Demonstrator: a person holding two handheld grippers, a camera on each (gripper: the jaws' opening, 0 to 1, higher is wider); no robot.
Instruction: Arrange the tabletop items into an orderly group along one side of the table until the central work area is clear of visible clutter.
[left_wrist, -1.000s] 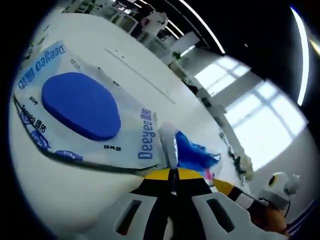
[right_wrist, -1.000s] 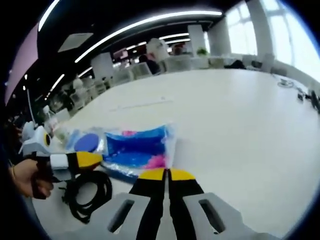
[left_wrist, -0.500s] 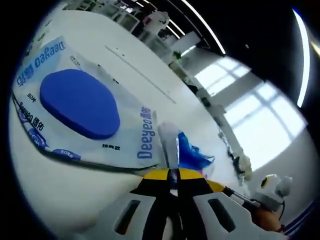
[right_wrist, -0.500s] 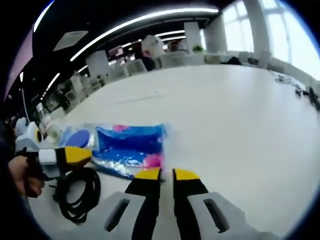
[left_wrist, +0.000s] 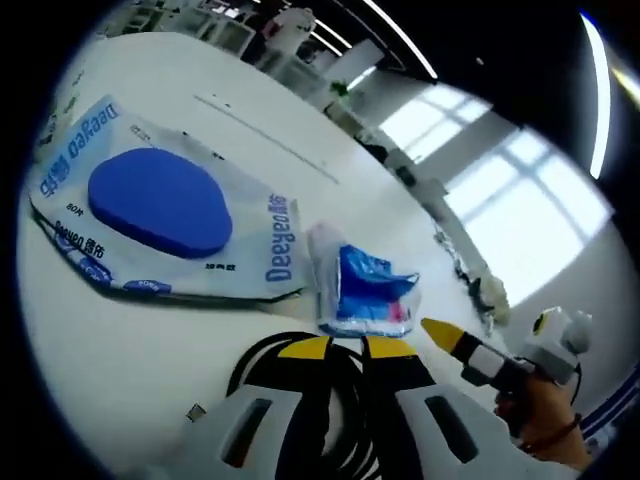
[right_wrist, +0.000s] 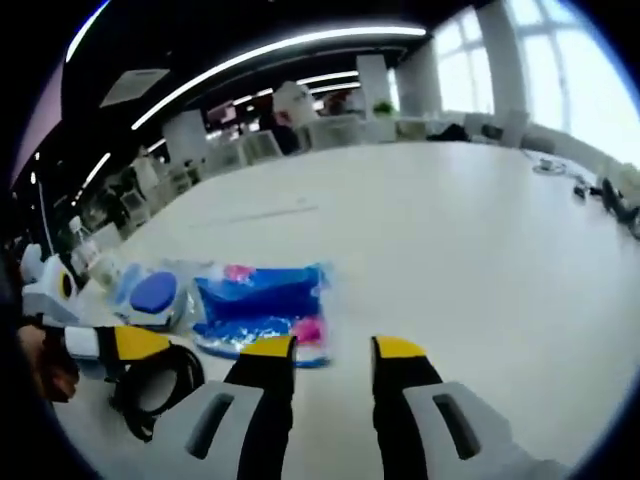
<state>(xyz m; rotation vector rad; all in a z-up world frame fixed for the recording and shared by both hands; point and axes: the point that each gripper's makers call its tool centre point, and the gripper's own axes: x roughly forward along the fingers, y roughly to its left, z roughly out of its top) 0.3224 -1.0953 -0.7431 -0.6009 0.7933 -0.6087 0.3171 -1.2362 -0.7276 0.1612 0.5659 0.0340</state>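
A white Deeyeo wipes pack (left_wrist: 160, 200) with a blue oval lies flat on the white table (left_wrist: 120, 340). Beside it rests a crumpled blue plastic bag (left_wrist: 365, 290). My left gripper (left_wrist: 347, 348) hovers just short of the bag, over a black cable coil (left_wrist: 300, 375), jaws slightly open and holding nothing. The right gripper's yellow tip (left_wrist: 445, 333) enters from the right. In the right gripper view my right gripper (right_wrist: 332, 350) stands open and empty, just short of the bag (right_wrist: 260, 300). The pack (right_wrist: 150, 295), cable (right_wrist: 155, 385) and left gripper (right_wrist: 110, 342) lie to its left.
A hand (left_wrist: 545, 420) holds the right gripper. The cable's plug end (left_wrist: 195, 412) lies loose near the front. Small dark objects (right_wrist: 620, 195) sit at the table's far right. Bare white tabletop (right_wrist: 450, 230) stretches beyond the bag. Desks and chairs stand behind.
My left gripper has let go of the blue bag's corner and drawn back over the cable. My right gripper's jaws have gone from shut to open.
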